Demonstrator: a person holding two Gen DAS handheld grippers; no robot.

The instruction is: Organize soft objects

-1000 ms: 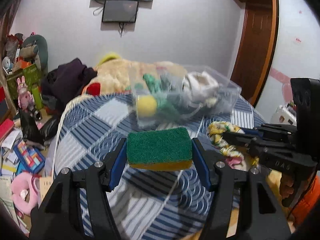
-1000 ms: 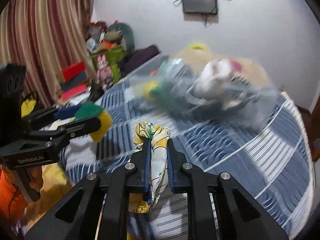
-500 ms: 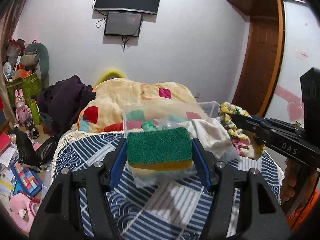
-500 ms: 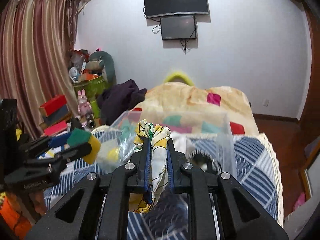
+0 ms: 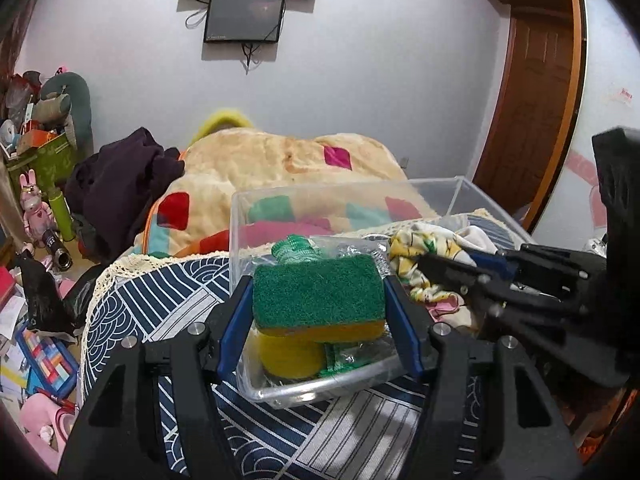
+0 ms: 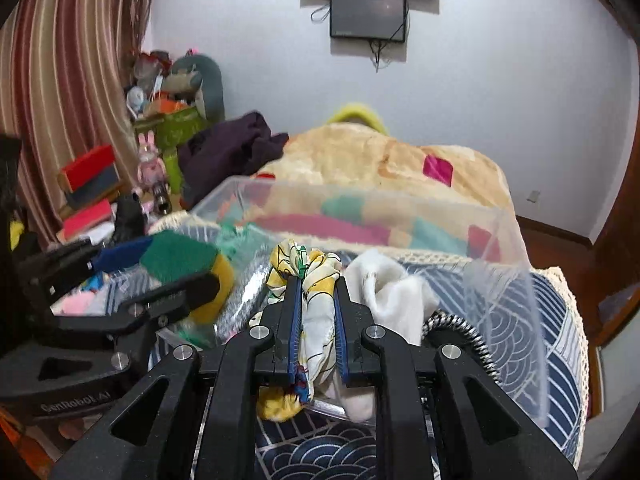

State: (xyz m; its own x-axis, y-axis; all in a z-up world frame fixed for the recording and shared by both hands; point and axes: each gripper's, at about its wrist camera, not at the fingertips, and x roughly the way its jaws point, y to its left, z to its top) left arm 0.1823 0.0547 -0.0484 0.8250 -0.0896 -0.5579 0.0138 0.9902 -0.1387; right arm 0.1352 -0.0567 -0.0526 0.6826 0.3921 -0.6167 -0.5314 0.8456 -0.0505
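Observation:
My left gripper [image 5: 319, 300] is shut on a green-and-yellow sponge [image 5: 318, 295] and holds it over the near end of a clear plastic box [image 5: 344, 196]. The box stands on a blue patterned cloth [image 5: 160, 300] and holds a yellow ball [image 5: 290, 356], green items and a white cloth [image 6: 394, 292]. My right gripper [image 6: 317, 280] is shut on a yellow-and-white patterned fabric [image 6: 316, 300] and holds it over the same box, to the right of the sponge. It shows in the left wrist view [image 5: 424, 256] too.
A beige blanket [image 5: 280, 160] with coloured patches lies behind the box. A dark garment [image 5: 120, 184] sits at its left. Toys, books and boxes [image 5: 32, 216] crowd the floor at left. A wooden door [image 5: 532, 92] is at right.
Both grippers, each with its load, have moved forward and down over the clear box. The box was farther ahead half a second ago and now lies right under the fingertips.

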